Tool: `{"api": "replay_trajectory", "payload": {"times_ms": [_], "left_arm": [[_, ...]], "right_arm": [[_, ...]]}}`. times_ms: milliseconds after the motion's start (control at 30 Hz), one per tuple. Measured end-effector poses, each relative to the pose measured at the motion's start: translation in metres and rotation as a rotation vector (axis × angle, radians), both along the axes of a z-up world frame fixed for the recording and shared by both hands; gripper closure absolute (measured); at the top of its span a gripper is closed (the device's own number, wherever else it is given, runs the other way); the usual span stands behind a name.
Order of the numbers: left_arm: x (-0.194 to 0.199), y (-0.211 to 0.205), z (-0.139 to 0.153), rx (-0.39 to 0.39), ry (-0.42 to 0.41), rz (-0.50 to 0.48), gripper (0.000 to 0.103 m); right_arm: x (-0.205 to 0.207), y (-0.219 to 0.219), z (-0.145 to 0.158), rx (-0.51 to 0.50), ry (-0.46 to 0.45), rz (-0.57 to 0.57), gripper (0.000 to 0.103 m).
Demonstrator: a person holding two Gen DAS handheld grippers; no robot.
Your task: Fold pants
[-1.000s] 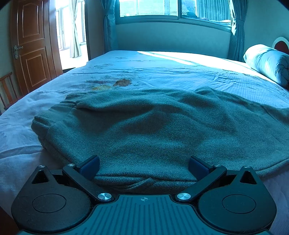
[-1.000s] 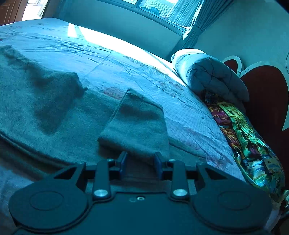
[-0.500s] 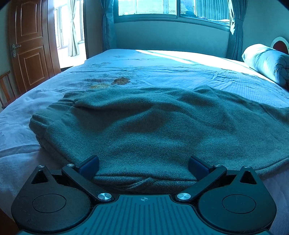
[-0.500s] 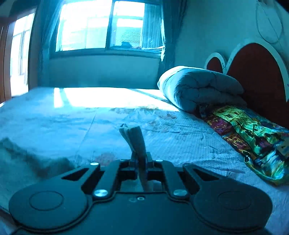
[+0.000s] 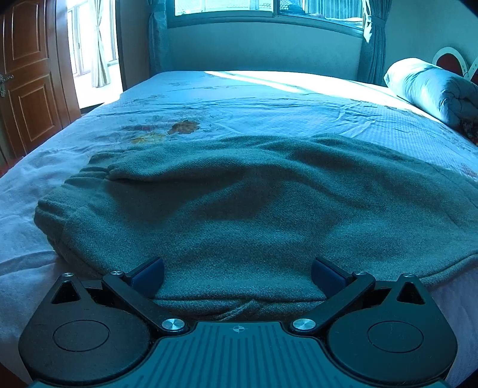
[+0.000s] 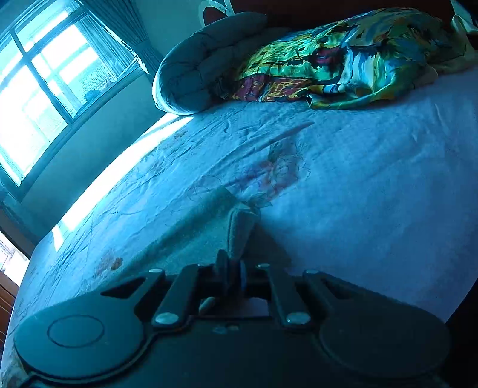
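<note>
Grey-green fleece pants (image 5: 239, 206) lie spread across the bed, waistband at the left, legs running off to the right. My left gripper (image 5: 237, 273) is open, its blue fingers (image 5: 148, 276) resting on either side of the near edge of the pants. My right gripper (image 6: 231, 270) is shut on the end of a pant leg (image 6: 239, 231), which sticks up from between the jaws, lifted above the sheet. The rest of that leg trails down to the left, below the gripper.
The bed sheet (image 5: 269, 101) is pale blue with flower prints. A rolled quilt (image 6: 203, 68) and a colourful pillow (image 6: 343, 65) lie at the headboard. A window (image 5: 254, 6) is beyond the bed and a wooden door (image 5: 27, 74) at the left.
My right gripper has lifted the pant leg end off the bed and swung, its view rolling toward the headboard. My left gripper has stayed open at the pants' near edge.
</note>
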State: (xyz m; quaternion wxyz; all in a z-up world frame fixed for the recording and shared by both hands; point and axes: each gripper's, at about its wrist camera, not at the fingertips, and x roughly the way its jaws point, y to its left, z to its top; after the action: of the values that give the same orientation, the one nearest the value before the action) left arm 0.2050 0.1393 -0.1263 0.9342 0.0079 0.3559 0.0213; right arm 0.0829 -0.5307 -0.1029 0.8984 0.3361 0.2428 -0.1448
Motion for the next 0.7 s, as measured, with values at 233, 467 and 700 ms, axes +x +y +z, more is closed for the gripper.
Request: {"api": "replay_trajectory", "payload": {"times_ms": [233,467,700], "left_arm": [[-0.004,-0.002,-0.004,0.001,-0.025,0.012,0.000],[-0.004,-0.002,-0.003,0.000,-0.021,0.007,0.000],[-0.005,-0.003,-0.005,0.003,-0.030,0.017,0.000]], "right_arm": [[0.005,-0.012,0.005,0.057,-0.122,0.030,0.103],[-0.014,-0.028,-0.009,0.121,-0.088,-0.036,0.093],[-0.039,-0.035,-0.016,0.260,-0.120,-0.068,0.093]]}}
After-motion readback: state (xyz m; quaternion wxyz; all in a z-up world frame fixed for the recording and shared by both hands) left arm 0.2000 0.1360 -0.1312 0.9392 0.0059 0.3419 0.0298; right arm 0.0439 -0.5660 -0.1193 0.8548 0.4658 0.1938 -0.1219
